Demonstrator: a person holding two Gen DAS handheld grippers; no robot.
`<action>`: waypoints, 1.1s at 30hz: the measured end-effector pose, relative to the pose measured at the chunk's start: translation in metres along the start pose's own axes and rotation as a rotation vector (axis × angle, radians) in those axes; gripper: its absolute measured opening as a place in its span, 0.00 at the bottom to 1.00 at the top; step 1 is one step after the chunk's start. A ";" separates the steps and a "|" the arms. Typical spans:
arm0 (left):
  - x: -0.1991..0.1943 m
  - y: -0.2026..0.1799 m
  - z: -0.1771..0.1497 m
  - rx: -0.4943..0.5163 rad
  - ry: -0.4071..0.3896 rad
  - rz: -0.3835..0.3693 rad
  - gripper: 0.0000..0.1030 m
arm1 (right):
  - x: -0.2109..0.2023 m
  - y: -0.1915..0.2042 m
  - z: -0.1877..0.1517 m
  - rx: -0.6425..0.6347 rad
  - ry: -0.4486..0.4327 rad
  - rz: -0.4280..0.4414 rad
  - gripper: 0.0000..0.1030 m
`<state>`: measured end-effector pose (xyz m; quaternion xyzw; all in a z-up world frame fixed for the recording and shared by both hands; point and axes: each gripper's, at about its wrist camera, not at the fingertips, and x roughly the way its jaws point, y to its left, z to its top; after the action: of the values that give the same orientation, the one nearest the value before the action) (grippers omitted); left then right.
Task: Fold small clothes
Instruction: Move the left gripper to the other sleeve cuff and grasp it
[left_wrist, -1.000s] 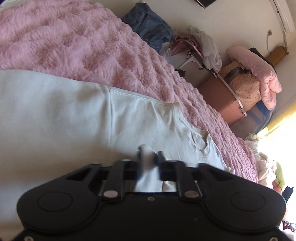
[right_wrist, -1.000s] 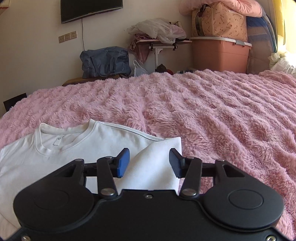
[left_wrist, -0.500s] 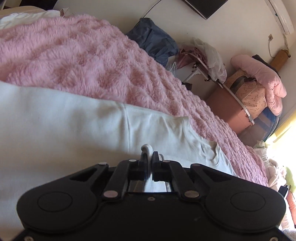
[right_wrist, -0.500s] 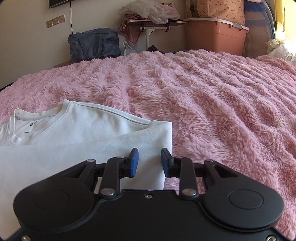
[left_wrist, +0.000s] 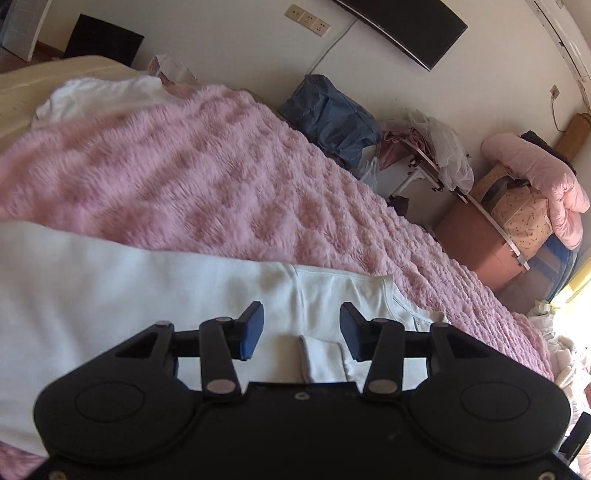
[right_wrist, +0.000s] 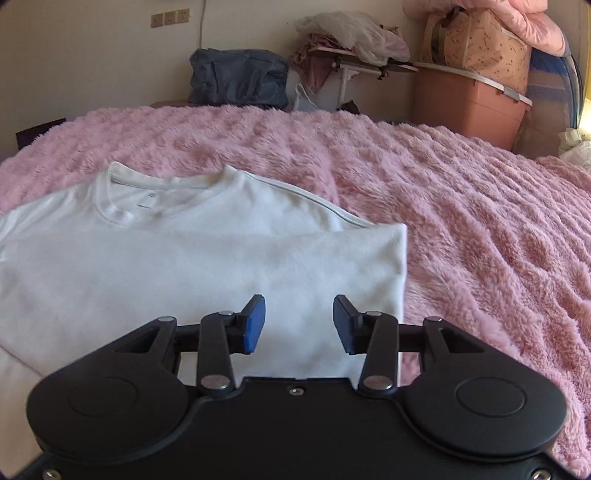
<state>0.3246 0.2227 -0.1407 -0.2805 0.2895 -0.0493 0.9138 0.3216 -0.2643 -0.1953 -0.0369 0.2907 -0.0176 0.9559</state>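
A white T-shirt (right_wrist: 192, 266) lies on the pink fluffy blanket (right_wrist: 461, 221), its lower part folded up over the chest, the collar (right_wrist: 147, 184) showing beyond the fold. My right gripper (right_wrist: 299, 321) is open and empty just above the folded layer near its right edge. In the left wrist view the shirt (left_wrist: 129, 288) spreads below my left gripper (left_wrist: 301, 330), which is open and empty. A small raised fold of cloth (left_wrist: 321, 356) lies between its fingers, released.
The blanket (left_wrist: 184, 173) covers the bed. Beyond it stand a blue bag (right_wrist: 240, 79), a small table piled with clothes (right_wrist: 354, 48) and a brown storage box (right_wrist: 469, 107). Another white cloth (left_wrist: 99, 96) lies at the bed's far corner.
Both grippers were closing on the shirt's edge and have now opened, letting go of the cloth. The folded layer now lies flat over the shirt. Both grippers have lifted back slightly.
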 end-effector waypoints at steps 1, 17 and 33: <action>-0.017 0.007 0.004 0.002 -0.012 0.043 0.49 | -0.008 0.015 0.004 -0.018 -0.024 0.029 0.42; -0.207 0.170 -0.018 -0.315 -0.173 0.437 0.50 | -0.083 0.288 0.003 -0.323 -0.006 0.484 0.41; -0.207 0.277 -0.043 -0.599 -0.277 0.417 0.47 | -0.064 0.353 -0.031 -0.552 0.060 0.354 0.41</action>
<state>0.1093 0.4862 -0.2161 -0.4738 0.2158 0.2626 0.8124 0.2553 0.0890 -0.2144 -0.2431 0.3146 0.2272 0.8890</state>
